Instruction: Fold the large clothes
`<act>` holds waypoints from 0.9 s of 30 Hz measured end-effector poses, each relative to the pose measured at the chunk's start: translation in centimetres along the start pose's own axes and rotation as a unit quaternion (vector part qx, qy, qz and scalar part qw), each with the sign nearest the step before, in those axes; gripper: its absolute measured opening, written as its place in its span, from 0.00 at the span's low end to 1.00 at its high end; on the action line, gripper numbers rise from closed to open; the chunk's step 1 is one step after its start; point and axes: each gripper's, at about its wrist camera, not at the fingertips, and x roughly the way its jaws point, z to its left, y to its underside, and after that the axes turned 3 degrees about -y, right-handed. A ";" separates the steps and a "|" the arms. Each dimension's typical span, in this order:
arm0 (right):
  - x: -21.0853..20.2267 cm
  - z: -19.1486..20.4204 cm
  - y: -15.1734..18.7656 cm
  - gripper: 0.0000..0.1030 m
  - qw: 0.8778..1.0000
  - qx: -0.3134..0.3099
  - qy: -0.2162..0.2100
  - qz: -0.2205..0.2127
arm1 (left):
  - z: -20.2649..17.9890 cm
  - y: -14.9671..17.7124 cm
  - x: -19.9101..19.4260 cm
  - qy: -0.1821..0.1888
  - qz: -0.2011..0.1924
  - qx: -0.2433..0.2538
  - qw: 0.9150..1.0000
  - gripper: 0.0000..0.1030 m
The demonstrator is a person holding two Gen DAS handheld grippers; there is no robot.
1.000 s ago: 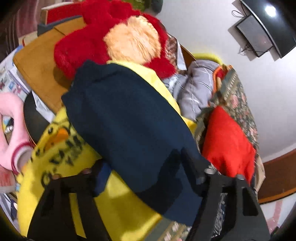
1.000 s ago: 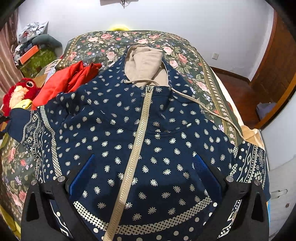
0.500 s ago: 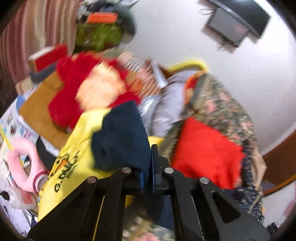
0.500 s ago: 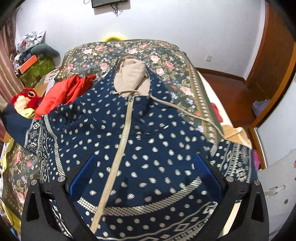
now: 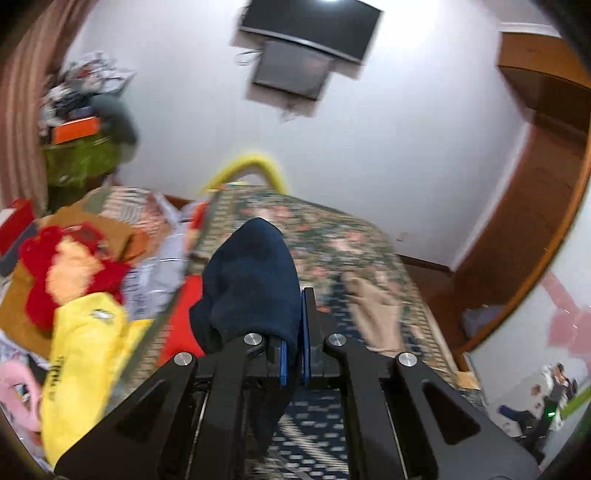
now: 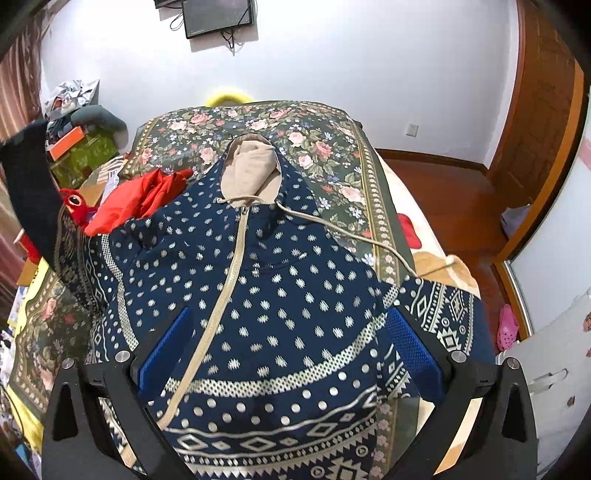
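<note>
Two grippers work over one garment. A navy zip hoodie [image 6: 266,295] with pale dot and diamond patterning lies face up on a floral bedspread [image 6: 325,147], its beige-lined hood [image 6: 251,170] pointing toward the far wall and its beige zipper [image 6: 221,295] running down the front. One drawstring [image 6: 351,232] trails off to the right across the bedspread border.

The left gripper [image 5: 293,354] is clamped on the plain navy sleeve cuff [image 5: 255,288]; the cloth fills the narrow gap between the blue pads, and the cuff bulges upward in front of the fingers. In the right wrist view this sleeve [image 6: 40,206] rises from the hoodie's shoulder up toward the left edge of the picture, clear of the bed.

The right gripper [image 6: 288,347] hangs above the lower front of the hoodie with its jaws wide apart. Its blue pads [image 6: 413,347] stand on either side of the patterned hem area; whether they touch the cloth cannot be told, and nothing is pinched between them.

Beside the bed's left edge lie a red garment [image 6: 140,203], a red plush toy [image 5: 70,273] and a yellow printed cloth [image 5: 85,358]. A dark screen [image 6: 218,16] is mounted on the white wall.
</note>
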 end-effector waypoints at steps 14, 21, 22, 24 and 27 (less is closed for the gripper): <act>-1.6 -4.3 3.4 1.00 0.999 0.026 0.000 0.020 | -16.6 10.1 8.2 0.108 0.143 0.083 0.980 0.05; -1.2 -5.8 4.4 1.00 0.998 0.048 0.006 0.035 | -21.1 19.9 12.9 0.118 0.267 0.136 0.947 0.05; -1.2 -6.0 4.6 1.00 0.998 0.049 0.007 0.036 | -21.6 21.1 13.3 0.117 0.279 0.145 0.942 0.05; -0.9 -6.1 4.8 1.00 0.998 0.048 0.010 0.042 | -22.3 23.6 14.1 0.121 0.308 0.168 0.929 0.05; -0.6 -6.3 5.0 1.00 0.998 0.047 0.015 0.048 | -23.2 26.2 14.2 0.118 0.337 0.204 0.912 0.05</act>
